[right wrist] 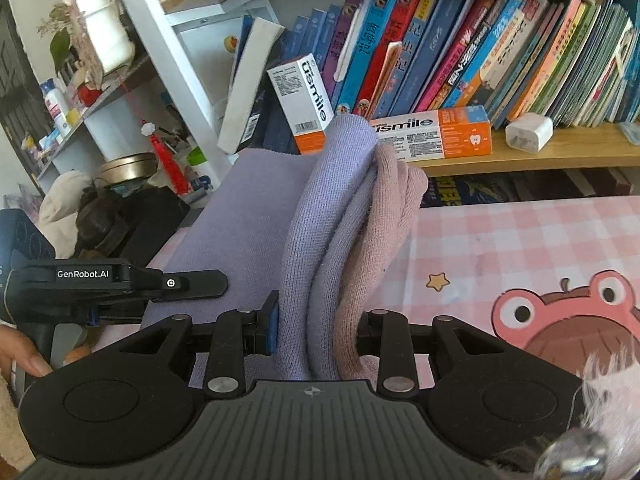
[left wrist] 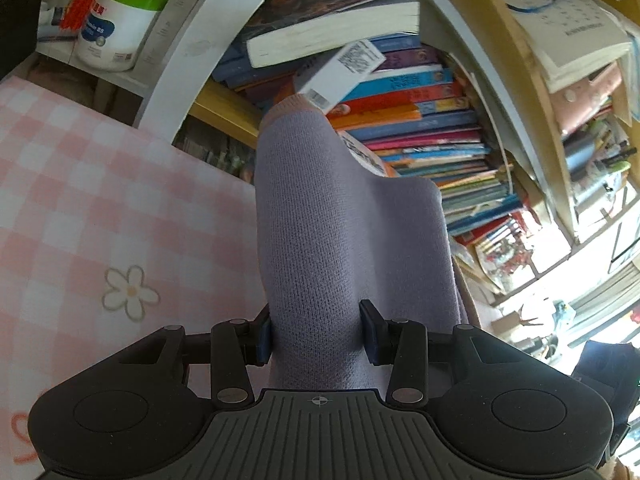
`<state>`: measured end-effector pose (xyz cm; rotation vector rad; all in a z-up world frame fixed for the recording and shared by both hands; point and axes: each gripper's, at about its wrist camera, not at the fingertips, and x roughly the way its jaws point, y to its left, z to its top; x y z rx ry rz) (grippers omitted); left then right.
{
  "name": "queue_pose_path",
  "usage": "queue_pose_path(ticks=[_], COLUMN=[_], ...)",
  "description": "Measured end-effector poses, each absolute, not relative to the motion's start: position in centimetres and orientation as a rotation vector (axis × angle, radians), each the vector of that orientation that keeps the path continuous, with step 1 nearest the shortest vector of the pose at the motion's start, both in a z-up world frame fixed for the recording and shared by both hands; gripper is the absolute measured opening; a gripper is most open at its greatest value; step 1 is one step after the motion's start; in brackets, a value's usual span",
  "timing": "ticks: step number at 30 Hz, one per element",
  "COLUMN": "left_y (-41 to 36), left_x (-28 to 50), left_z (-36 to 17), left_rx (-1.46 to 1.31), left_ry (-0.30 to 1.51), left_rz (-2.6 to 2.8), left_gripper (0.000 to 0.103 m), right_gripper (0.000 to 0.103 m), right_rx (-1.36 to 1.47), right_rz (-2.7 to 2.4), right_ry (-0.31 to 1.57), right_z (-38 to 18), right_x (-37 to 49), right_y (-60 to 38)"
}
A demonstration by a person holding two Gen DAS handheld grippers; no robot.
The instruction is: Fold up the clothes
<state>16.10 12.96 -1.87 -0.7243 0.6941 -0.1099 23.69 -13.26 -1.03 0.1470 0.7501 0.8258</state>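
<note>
Bunching between both grippers' fingers (left wrist: 370,330), the lilac knit garment (left wrist: 320,220).

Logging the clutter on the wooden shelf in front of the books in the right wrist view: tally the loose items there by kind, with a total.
usmile toothpaste boxes: 2, one upright, one lying flat
White charger plug: 1
Total: 3
The lilac knit garment clamped in the right gripper hides part of the shelf, so more could sit behind it.

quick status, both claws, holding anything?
Left claw: shut on the lavender knit garment.
Right claw: shut on the same garment, bunched lavender and pink folds.
</note>
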Motion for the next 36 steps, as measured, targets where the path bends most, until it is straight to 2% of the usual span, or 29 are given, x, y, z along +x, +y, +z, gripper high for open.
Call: queue_pose_path(ticks=[13,21,24,26,29,32,36], left_y=[13.5,13.5,13.0,12.8,12.5,12.5,11.9], left_x=[17.7,17.8,17.6,17.4,16.6,15.6,14.4], left_z=[-5.3,-5.4,-4.6,-4.0,-2.9,-1.9,-0.8], left_rx=[-0.734,-0.729,-0.684,-0.647,-0.6,-0.589,-0.56], left_ry=[0.707,0.722,0.729,0.726,0.69,0.65,0.622], left_rz=[-0.066,-0.036,0.0,0.022,0.062,0.084,0.106], left_gripper=[0.041,0.047,0.048,0.049,0.053,0.056,0.062], right_gripper=[0.029,0.039,0.049,0.061,0.07,0.077,0.081], right_rx=[0.18,0.209,0.169,0.147,0.139,0.13,0.102], right_rz=[0.839,0.818,0.801,0.783,0.754,0.72,0.664], right_ry=[0.801,0.843,0.837,0.822,0.789,0.759,0.712], right_z=[-5.1,-6.0,-5.4,-4.8,-3.9,-3.1,-2.1], right_x=[26.7,27.3,27.0,26.7,26.1,25.4,24.1], right_y=[-13.1,-13.4,-13.2,-13.3,-13.8,-14.2,-14.7])
